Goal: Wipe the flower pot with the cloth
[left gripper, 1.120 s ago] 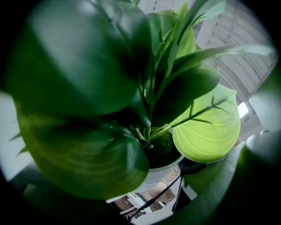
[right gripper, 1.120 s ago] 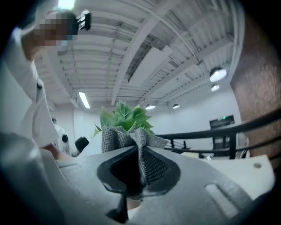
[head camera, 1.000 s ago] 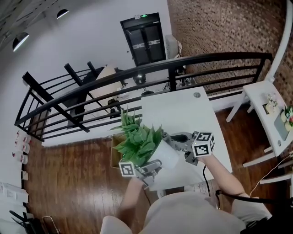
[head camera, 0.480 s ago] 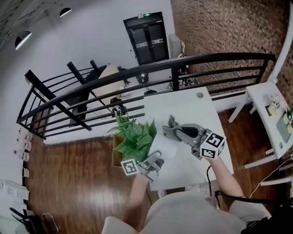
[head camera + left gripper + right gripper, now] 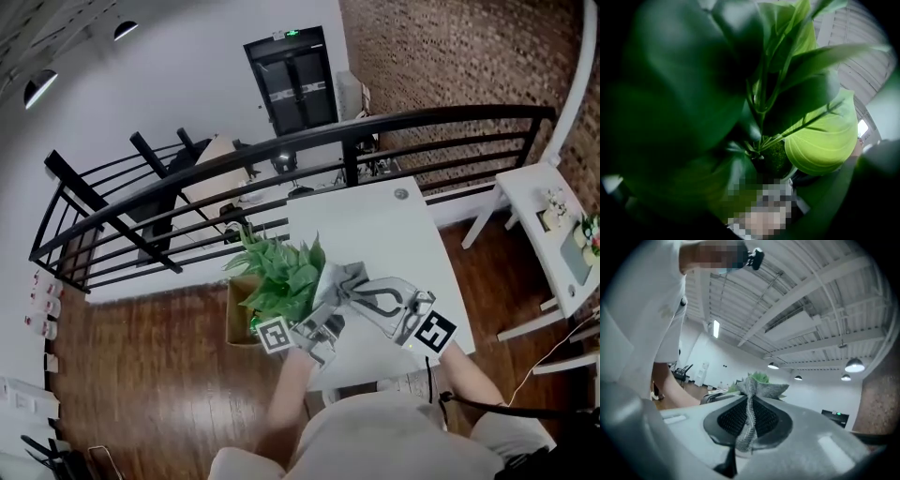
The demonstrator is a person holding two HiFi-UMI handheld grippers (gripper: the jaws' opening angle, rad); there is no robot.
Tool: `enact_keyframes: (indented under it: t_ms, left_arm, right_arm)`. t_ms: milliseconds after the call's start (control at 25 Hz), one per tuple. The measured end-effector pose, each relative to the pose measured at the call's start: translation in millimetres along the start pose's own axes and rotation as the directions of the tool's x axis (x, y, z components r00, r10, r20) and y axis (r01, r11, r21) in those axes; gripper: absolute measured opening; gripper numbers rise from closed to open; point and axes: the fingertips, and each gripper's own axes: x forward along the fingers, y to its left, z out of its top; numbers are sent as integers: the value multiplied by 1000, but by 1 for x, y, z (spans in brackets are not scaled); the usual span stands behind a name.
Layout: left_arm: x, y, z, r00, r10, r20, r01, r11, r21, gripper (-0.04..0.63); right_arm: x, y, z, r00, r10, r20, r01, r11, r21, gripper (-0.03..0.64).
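The flower pot (image 5: 316, 307) is white and holds a leafy green plant (image 5: 281, 277); it is lifted and tilted over the near end of the white table (image 5: 375, 225). My left gripper (image 5: 322, 326) grips the pot's lower part from the near left. In the left gripper view leaves (image 5: 820, 136) and moss (image 5: 774, 159) fill the picture and the jaws are hidden. My right gripper (image 5: 349, 289) is shut on a grey cloth (image 5: 339, 278), which lies against the pot's right side. The right gripper view shows the cloth (image 5: 757, 389) pinched between the black pads (image 5: 733, 418).
A black railing (image 5: 281, 150) runs behind the table. A cardboard box (image 5: 236, 314) sits on the wooden floor left of the table, under the plant. White furniture (image 5: 548, 220) stands at the far right. A person's sleeve (image 5: 642, 329) fills the left of the right gripper view.
My right gripper has rolled over and brought the cloth in against the pot's side. The left gripper has shifted a little to the right with the pot, and the plant leans further away.
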Motion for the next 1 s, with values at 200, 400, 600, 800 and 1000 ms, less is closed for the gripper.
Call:
enact_keyframes:
  t_ms: [200, 400, 600, 800, 1000]
  left_arm:
    - [-1, -13, -15, 996, -71, -58, 69, 997, -30, 537]
    - [1, -32, -20, 983, -160, -93, 156, 987, -45, 538]
    - [4, -48, -13, 977, -210, -44, 207, 977, -54, 537]
    - [10, -59, -8, 975, -223, 14, 223, 974, -48, 537]
    - [17, -61, 9, 969, -222, 110, 230, 971, -61, 537]
  right_arm:
    - [-22, -44, -26, 992, -81, 93, 28, 883, 469, 12]
    - [-27, -57, -59, 991, -122, 63, 54, 765, 642, 12]
    - [-22, -52, -64, 976, -116, 187, -73, 633, 771, 12]
    - [-19, -49, -69, 974, -114, 196, -86, 615, 784, 12]
    - [-10, -39, -79, 987, -85, 135, -45, 663, 748, 12]
